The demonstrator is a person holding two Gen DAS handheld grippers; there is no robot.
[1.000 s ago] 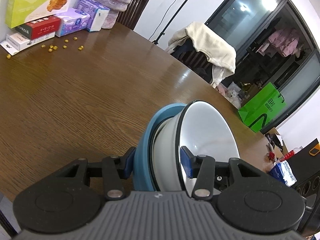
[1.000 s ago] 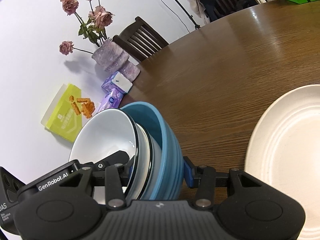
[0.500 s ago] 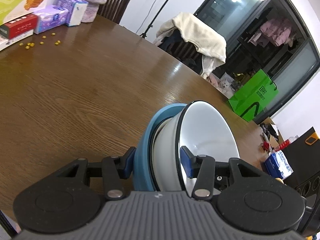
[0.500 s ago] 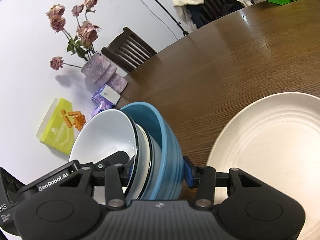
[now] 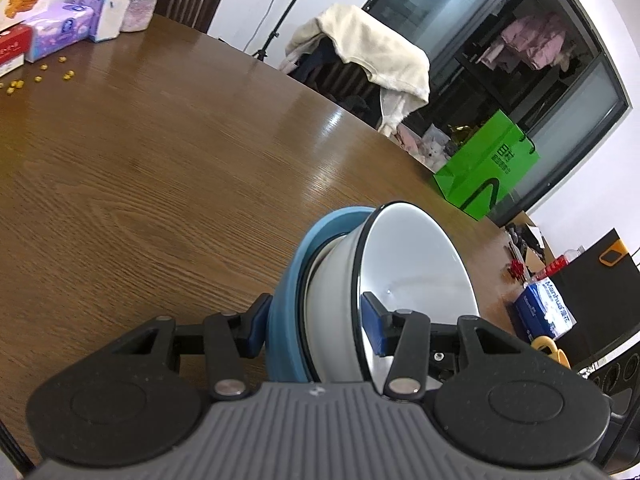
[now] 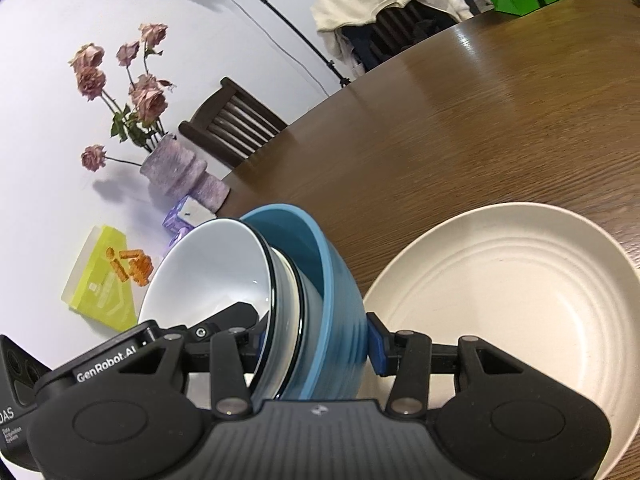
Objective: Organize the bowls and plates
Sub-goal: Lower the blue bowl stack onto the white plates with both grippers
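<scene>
Bowls (image 6: 304,292), white nested in blue, are clamped at opposite rims by our left gripper (image 5: 314,326) and right gripper (image 6: 316,344), held above the table (image 5: 160,168) just left of the cream plate (image 6: 512,300), we judge to steady the stack for setting down.

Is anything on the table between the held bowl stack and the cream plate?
Nothing visible. Both grippers clamp the stack of bowls, blue bowl outermost, beside the cream plate. Only bare wooden table shows between them, and the plate looks empty.

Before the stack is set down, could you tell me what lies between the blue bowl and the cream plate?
In the right wrist view, only bare wooden table separates the blue bowl from the cream plate.
</scene>
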